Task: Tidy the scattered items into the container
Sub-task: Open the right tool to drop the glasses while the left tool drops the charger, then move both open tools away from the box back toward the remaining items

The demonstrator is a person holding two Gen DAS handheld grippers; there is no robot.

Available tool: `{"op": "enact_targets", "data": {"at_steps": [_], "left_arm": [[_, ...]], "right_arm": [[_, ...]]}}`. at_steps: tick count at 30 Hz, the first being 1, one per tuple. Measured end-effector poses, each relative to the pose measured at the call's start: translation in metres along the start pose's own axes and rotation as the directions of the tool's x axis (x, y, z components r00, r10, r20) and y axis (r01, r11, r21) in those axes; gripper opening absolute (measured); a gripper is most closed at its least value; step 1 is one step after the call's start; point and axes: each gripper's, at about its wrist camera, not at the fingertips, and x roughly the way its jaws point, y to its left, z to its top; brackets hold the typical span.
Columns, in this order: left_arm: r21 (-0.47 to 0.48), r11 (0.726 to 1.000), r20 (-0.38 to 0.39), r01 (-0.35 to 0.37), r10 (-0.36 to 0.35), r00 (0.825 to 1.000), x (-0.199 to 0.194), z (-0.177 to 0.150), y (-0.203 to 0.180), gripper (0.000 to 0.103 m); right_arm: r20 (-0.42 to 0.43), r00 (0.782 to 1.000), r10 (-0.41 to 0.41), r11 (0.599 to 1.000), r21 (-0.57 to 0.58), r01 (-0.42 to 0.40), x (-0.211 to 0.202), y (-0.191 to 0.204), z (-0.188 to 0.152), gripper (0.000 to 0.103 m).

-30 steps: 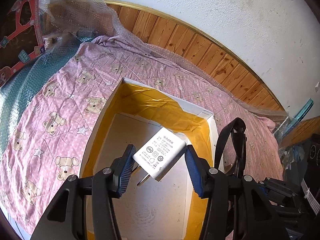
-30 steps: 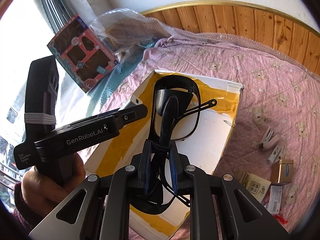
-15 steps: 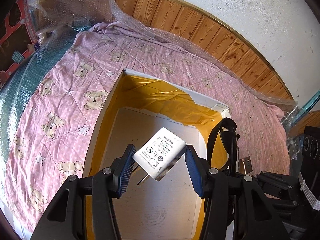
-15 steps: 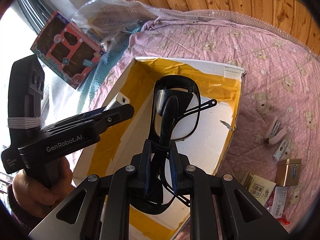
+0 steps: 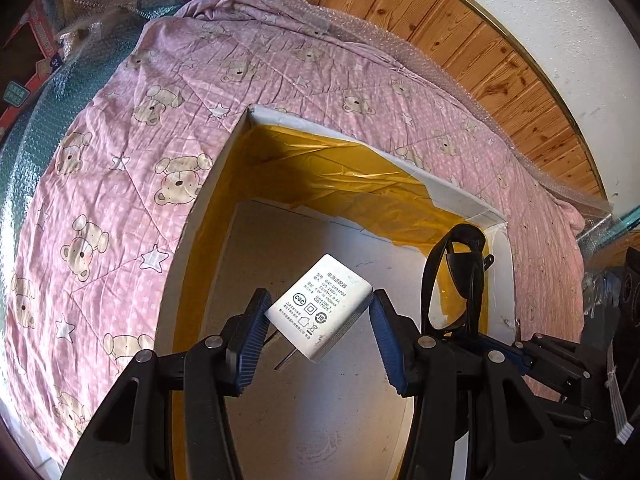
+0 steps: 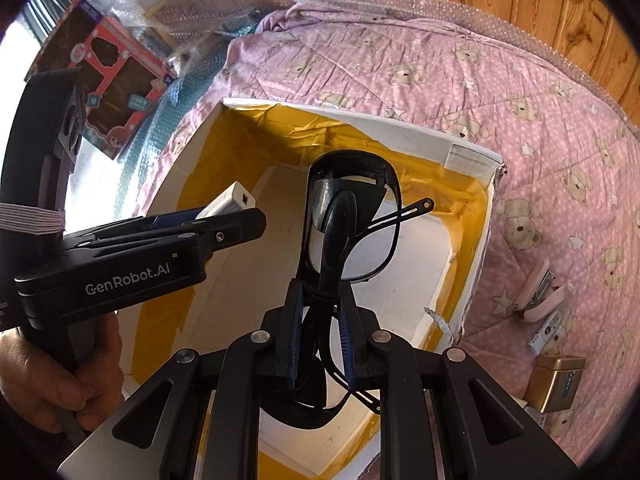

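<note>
My left gripper (image 5: 318, 320) pinches one white charger (image 5: 320, 307) between its two blue pads, jaws pressed on its narrow sides; the printed face is towards the lens, the metal prongs point down and to the left, and the long axis runs tilted from lower left to upper right. It hangs over the open white box (image 5: 460, 196), above the bare floor. My right gripper (image 6: 320, 336) is clamped on one pair of black glasses (image 6: 352, 224), folded, long axis running away from me along the fingers, one thin temple arm sticking out to the right; they too hang over the box (image 6: 404, 128). In the right wrist view a hand (image 6: 52, 376) grips the handle of the left gripper (image 6: 240, 216), with the charger (image 6: 228, 204) at its tip. One box only, its inner walls lined with yellow tape. To the right of the box, on the quilt, I count one pink stapler (image 6: 540, 292), one gold box (image 6: 558, 376) and one small white item just beside the stapler that I cannot identify; further packets at the frame edge are too cut off to count. The surface is a pink quilt (image 5: 192, 80) printed with bears and stars. Beyond it lie bubble wrap (image 6: 200, 0) and one red toy box (image 6: 116, 84), then wooden wall panelling (image 5: 480, 52) under a white plaster wall (image 5: 560, 12).
</note>
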Motion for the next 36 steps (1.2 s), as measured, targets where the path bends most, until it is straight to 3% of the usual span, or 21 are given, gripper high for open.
{"op": "enact_targets", "data": {"at_steps": [13,14,15,19,28,33,36], "left_arm": [[-0.012,0.994,-0.025,-0.109,0.109,0.994,0.037,0.022,-0.005,0.052],[-0.011,0.994,-0.03,-0.112,0.111,0.993,0.041,0.023,-0.005,0.052],[-0.012,0.995,-0.033,-0.101,0.1,0.994,0.045,0.025,-0.004,0.053],[-0.021,0.997,-0.017,-0.081,0.08,0.997,0.047,0.023,0.005,0.053],[-0.031,0.996,0.027,-0.08,0.081,0.996,0.01,0.008,-0.011,0.059],[0.008,0.992,0.119,-0.123,0.121,0.985,-0.027,-0.008,-0.029,0.062],[0.04,0.987,0.169,-0.154,0.145,0.975,-0.047,-0.025,-0.037,0.063]], "right_arm": [[-0.058,0.996,-0.063,0.998,-0.016,0.062,0.024,-0.001,0.025,0.022],[-0.053,0.997,-0.054,0.999,-0.006,0.054,0.025,-0.004,0.025,0.023],[-0.043,0.999,-0.034,0.999,0.009,0.035,0.023,-0.007,0.025,0.029],[0.069,0.997,0.033,0.998,0.044,-0.036,-0.006,-0.013,0.013,0.038],[0.233,0.951,0.202,0.978,0.008,-0.21,-0.069,-0.01,-0.028,0.038],[0.279,0.928,0.247,0.968,-0.037,-0.247,-0.087,-0.005,-0.058,0.039],[0.31,0.901,0.303,0.952,-0.066,-0.297,-0.097,-0.006,-0.08,0.039]]}}
